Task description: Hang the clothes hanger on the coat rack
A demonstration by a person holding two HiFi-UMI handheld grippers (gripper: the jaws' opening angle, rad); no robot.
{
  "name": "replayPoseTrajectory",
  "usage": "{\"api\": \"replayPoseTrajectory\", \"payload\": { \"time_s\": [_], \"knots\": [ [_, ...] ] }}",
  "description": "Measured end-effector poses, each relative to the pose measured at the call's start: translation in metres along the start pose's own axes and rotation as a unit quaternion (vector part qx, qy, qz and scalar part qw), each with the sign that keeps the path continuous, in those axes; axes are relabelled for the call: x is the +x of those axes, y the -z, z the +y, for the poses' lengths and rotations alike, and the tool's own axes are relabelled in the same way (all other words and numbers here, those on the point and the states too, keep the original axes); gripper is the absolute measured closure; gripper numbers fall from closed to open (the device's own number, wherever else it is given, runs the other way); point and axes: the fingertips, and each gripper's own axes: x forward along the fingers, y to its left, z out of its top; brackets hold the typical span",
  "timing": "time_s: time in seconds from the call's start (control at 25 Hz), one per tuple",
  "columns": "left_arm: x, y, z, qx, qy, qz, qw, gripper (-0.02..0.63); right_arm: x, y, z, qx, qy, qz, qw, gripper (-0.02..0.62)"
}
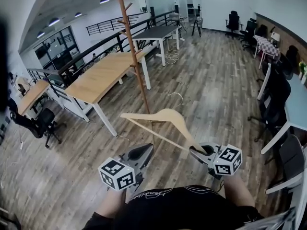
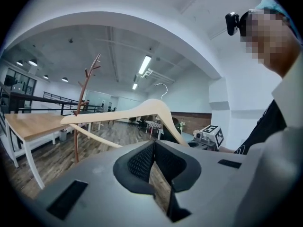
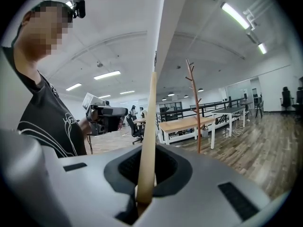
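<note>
Wooden clothes hanger (image 1: 165,115), one arm tip clamped in right gripper (image 1: 199,151)

No words, brand names or numbers can be read anywhere in this open-plan office. White stylised lettering across the person's black T-shirt (image 1: 154,193) is too distorted to make out. The white marker cube (image 1: 116,173) on the left gripper (image 1: 144,151) and the matching cube (image 1: 227,160) on the right gripper (image 1: 200,151) carry only black-and-white square code patterns.
</note>
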Motion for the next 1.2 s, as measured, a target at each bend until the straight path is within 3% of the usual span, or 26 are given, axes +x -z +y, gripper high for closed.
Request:
{"api": "replayPoseTrajectory", "payload": {
  "time_s": [0.28, 0.64, 1.0, 1.2],
  "knots": [
    [0.013, -0.019, 0.001, 0.014, 0.009, -0.024, 0.9996, 0.598, 0.002, -0.018, -0.018, -0.014, 0.002, 0.005, 1.0, 0.554],
    [0.048, -0.029, 0.044, 0.004, 0.027, -0.041, 0.9988, 0.598, 0.018, -0.025, -0.066, 0.004, 0.013, 0.0, 1.0, 0.554],
    [0.119, -0.034, 0.137, -0.019, 0.039, -0.036, 0.9984, 0.598, 0.074, -0.044, -0.157, 0.013, 0.03, 0.01, 0.999, 0.554],
    [0.162, -0.051, 0.206, -0.039, 0.035, -0.035, 0.998, 0.598, 0.125, -0.068, -0.217, 0.02, 0.015, 0.015, 1.0, 0.554]
  ]
}}
